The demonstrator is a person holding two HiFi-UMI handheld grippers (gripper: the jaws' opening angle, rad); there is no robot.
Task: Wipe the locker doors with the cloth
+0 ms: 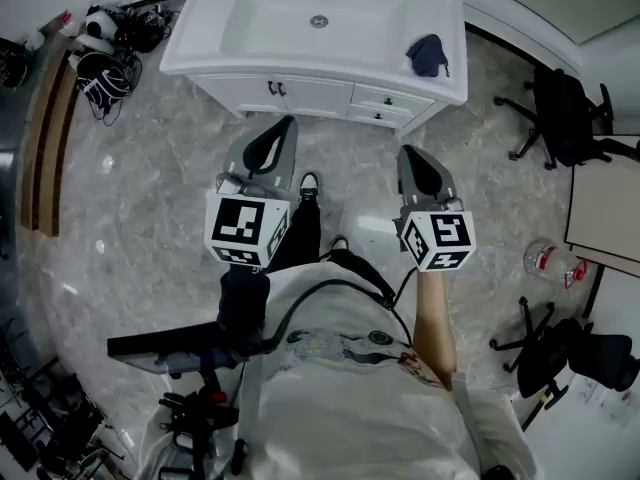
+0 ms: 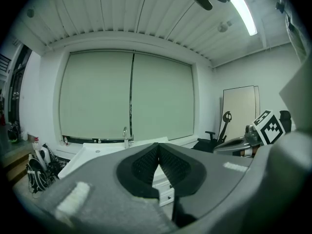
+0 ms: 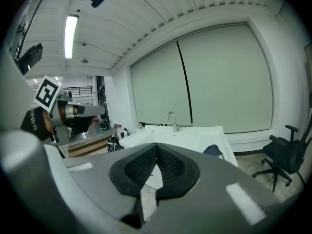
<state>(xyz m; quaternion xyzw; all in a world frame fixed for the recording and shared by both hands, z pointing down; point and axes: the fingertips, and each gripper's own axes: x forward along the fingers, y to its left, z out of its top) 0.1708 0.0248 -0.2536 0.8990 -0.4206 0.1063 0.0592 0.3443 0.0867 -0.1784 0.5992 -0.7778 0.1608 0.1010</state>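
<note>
The white sink worktop is seen steeply from above, so the locker doors under its front edge show only as a foreshortened strip. In the left gripper view the jaws cover most of them. Both hands are hidden under the marker cubes, and only the bare right forearm shows plainly. The left tool and right tool are held side by side over the floor, pointing toward the cabinet, each closed on nothing. The dark blue cloth lies crumpled on the worktop's right corner, well apart from both tools.
</note>
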